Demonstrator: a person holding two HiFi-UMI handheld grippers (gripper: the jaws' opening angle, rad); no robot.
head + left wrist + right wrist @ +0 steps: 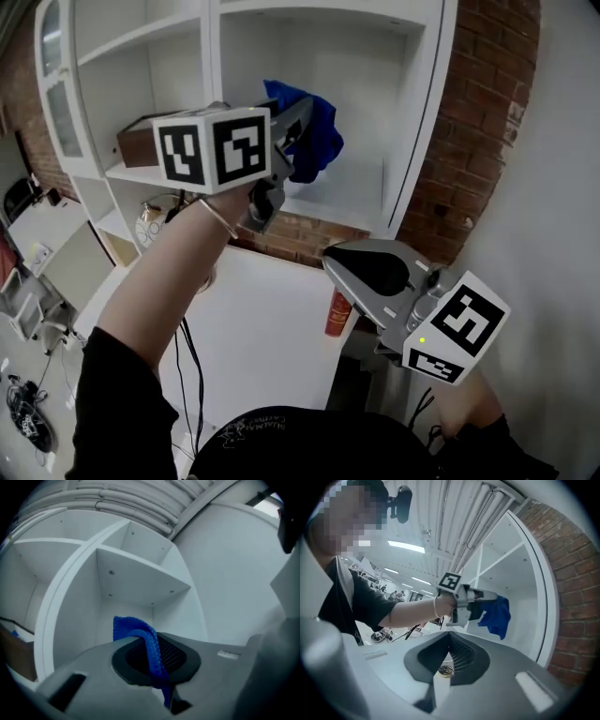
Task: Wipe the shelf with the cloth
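Note:
A blue cloth point(317, 141) hangs from my left gripper point(302, 120), which is shut on it and raised in front of the middle compartment of the white shelf point(349, 192). In the left gripper view the cloth point(149, 644) is pinched between the dark pads and folds over them, facing the compartment's back corner point(127, 609). My right gripper point(330, 259) is held lower, off to the right below the shelf, shut with nothing in it. The right gripper view looks past its closed jaws point(450, 641) at the left gripper point(480, 603) and the dangling cloth point(498, 616).
A brown box point(137, 145) stands on the shelf compartment to the left, with a round object point(150, 225) one level lower. Brick wall point(473, 141) flanks the shelf on the right. Below are a white table point(253, 323) and a red can point(337, 314).

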